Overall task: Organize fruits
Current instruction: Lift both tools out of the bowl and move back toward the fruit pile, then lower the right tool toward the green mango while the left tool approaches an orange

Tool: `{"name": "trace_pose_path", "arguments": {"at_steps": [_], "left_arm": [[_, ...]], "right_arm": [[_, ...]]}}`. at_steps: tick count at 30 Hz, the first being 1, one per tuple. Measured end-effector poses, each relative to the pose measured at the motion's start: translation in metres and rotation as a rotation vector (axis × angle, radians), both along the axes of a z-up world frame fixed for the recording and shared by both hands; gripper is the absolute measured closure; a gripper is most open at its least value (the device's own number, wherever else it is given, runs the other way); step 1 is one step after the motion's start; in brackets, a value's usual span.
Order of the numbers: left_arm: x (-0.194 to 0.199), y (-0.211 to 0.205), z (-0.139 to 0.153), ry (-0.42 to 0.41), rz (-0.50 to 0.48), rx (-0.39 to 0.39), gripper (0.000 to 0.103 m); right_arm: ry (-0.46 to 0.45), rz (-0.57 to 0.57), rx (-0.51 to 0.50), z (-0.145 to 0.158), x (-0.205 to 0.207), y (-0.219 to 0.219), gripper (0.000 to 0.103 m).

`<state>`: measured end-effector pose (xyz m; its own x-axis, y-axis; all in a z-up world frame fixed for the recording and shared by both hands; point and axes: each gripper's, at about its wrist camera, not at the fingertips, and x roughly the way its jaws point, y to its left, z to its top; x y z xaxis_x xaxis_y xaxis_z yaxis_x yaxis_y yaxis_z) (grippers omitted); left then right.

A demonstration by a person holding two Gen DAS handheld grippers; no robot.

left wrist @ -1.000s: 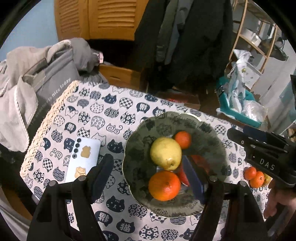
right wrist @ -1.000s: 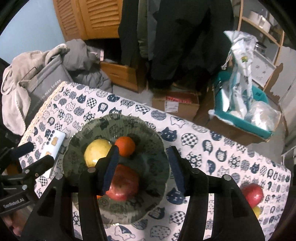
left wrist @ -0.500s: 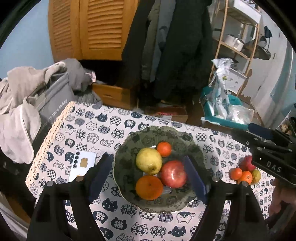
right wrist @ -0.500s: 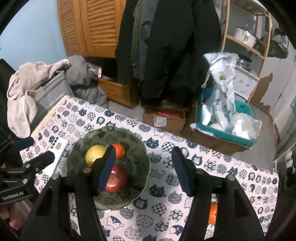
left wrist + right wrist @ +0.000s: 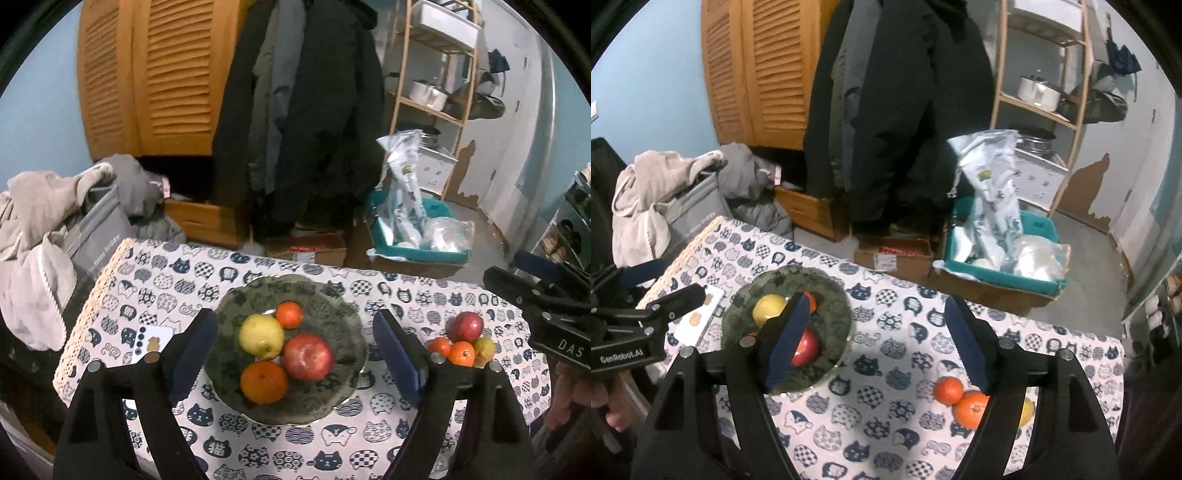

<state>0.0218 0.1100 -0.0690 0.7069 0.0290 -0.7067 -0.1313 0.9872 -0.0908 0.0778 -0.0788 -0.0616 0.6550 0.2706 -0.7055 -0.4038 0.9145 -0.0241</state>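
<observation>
- Left gripper (image 5: pixel 291 356) jaws wide apart, empty, above plate (image 5: pixel 343 314).
- Right gripper (image 5: pixel 879 343) jaws spread, empty.
- Plate holds red apple (image 5: pixel 308 356), pear (image 5: pixel 261 336), two oranges.
- Loose fruit pile (image 5: pixel 461 341) at plate's 3 o'clock on tablecloth (image 5: pixel 399 299).

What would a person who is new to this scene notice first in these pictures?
The green plate in the middle of the cat-print tablecloth stands out, holding a red apple, a yellow pear and two oranges. A small pile of loose fruit lies on the cloth to its right. Both grippers, left gripper and right gripper, hang open and empty above the table.
</observation>
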Motion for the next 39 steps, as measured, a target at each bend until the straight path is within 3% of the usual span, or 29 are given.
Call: {"name": "trace_pose_path", "arguments": {"at_steps": [24, 39], "left_arm": [[0.017, -0.109, 0.001, 0.024, -0.199, 0.02, 0.015], [0.039, -0.163, -0.027, 0.094, -0.288, 0.058, 0.014]], "right_arm": [[-0.019, -0.239, 0.015, 0.009, -0.032, -0.148, 0.024], [0.075, -0.352, -0.006, -0.03, -0.028, -0.208, 0.024]]}}
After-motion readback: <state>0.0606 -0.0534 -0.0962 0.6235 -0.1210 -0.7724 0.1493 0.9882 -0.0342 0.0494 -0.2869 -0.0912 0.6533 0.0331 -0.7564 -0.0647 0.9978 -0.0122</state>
